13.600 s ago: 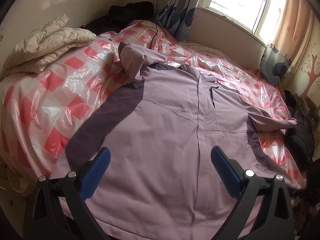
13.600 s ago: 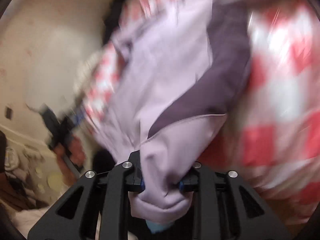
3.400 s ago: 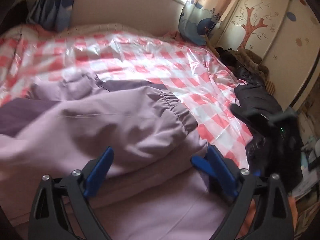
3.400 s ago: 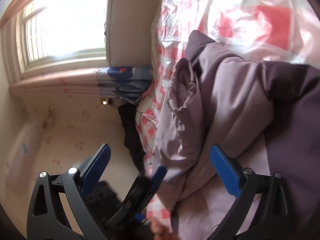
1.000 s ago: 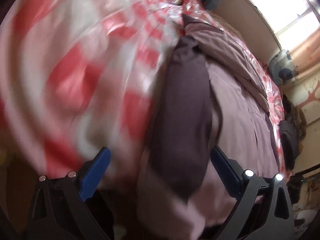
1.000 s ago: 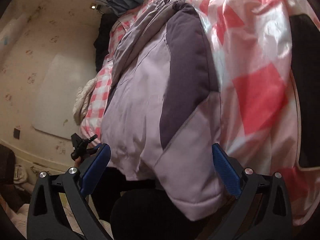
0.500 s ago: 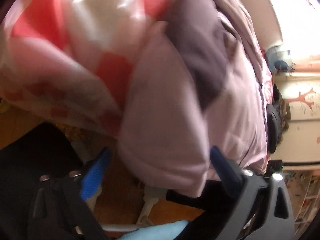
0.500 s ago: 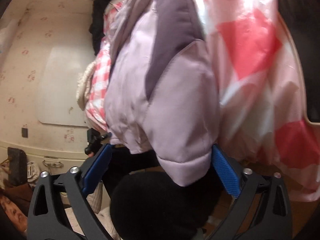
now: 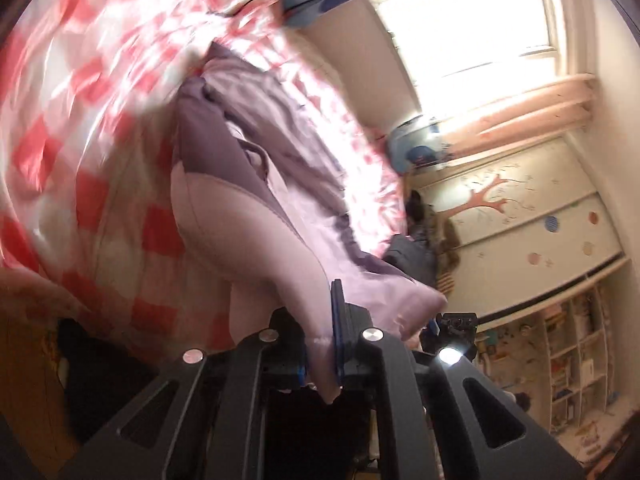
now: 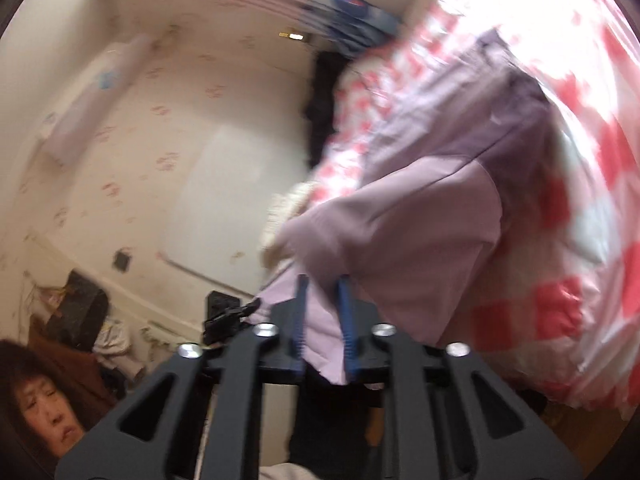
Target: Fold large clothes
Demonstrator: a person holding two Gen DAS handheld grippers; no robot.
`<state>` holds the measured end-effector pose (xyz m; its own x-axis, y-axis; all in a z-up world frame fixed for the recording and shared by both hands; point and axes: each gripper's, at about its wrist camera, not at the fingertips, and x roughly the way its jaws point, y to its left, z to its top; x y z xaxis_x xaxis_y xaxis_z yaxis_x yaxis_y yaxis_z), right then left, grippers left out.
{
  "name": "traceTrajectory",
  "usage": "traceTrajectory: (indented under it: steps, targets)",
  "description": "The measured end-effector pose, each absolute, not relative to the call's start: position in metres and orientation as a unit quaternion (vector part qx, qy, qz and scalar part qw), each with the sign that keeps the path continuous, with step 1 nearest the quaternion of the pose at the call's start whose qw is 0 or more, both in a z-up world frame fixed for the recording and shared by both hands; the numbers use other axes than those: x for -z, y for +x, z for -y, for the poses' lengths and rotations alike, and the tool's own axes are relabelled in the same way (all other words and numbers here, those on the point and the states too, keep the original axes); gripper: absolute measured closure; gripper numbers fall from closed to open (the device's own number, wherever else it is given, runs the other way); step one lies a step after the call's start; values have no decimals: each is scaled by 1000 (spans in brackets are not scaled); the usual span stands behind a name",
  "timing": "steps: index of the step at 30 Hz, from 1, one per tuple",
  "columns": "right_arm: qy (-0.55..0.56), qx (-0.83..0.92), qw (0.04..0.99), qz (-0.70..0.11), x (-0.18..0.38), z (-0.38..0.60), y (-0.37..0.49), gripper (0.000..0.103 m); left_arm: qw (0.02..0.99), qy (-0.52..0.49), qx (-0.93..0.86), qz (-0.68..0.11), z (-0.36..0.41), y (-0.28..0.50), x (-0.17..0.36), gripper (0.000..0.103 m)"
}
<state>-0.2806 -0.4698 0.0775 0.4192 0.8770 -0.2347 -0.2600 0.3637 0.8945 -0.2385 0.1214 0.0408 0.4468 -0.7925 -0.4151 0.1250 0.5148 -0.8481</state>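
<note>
A lilac jacket (image 9: 248, 216) with dark purple panels lies on the bed, its sleeves folded in over the body. Its bottom hem hangs at the near bed edge. My left gripper (image 9: 320, 332) is shut on one hem corner, fabric pinched between the blue pads. My right gripper (image 10: 324, 320) is shut on the other hem corner of the jacket (image 10: 424, 216). Both views are blurred by motion. The other gripper shows in each view, to the right (image 9: 452, 332) and to the left (image 10: 228, 314).
The bed has a red and white checked plastic cover (image 9: 80, 128). A window (image 9: 472, 20) and curtains are beyond the bed. A wardrobe with a tree picture (image 9: 520, 216) and shelves (image 9: 568, 360) stand at the right. Dark clothes (image 9: 416, 248) lie at the bed's far side. A person's face (image 10: 40, 404) is at lower left.
Both grippers were open around the hem corners half a second ago and have closed on them. Both have tilted upward with the hem.
</note>
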Motion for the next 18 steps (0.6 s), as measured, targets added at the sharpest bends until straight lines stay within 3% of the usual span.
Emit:
traceTrajectory:
  steps: [3, 5, 6, 7, 10, 12, 14, 18]
  targets:
    - [368, -371, 751, -403, -92, 472, -299, 98, 751, -371, 305, -452, -134, -243, -36, 92]
    - [365, -353, 734, -450, -69, 483, -302, 80, 739, -336, 302, -500, -140, -239, -9, 88]
    - [368, -333, 731, -468, -55, 492, -303, 41, 733, -327, 293, -520, -146, -235, 2, 83]
    - [371, -301, 730, -490, -37, 505, -305, 14, 727, -321, 279, -539, -153, -232, 16, 79]
    - [421, -268, 701, -510, 12, 541, -311, 14, 717, -341, 260, -549, -192, -234, 45, 62]
    - [445, -264, 682, -518, 40, 555, -313, 13, 731, -353, 250, -528, -215, -235, 47, 28]
    - [457, -271, 652, -541, 67, 550, -309, 12, 726, -377, 247, -519, -231, -227, 55, 19]
    - [474, -313, 601, -562, 108, 526, -294, 11, 699, -377, 257, -550, -218, -207, 88, 16]
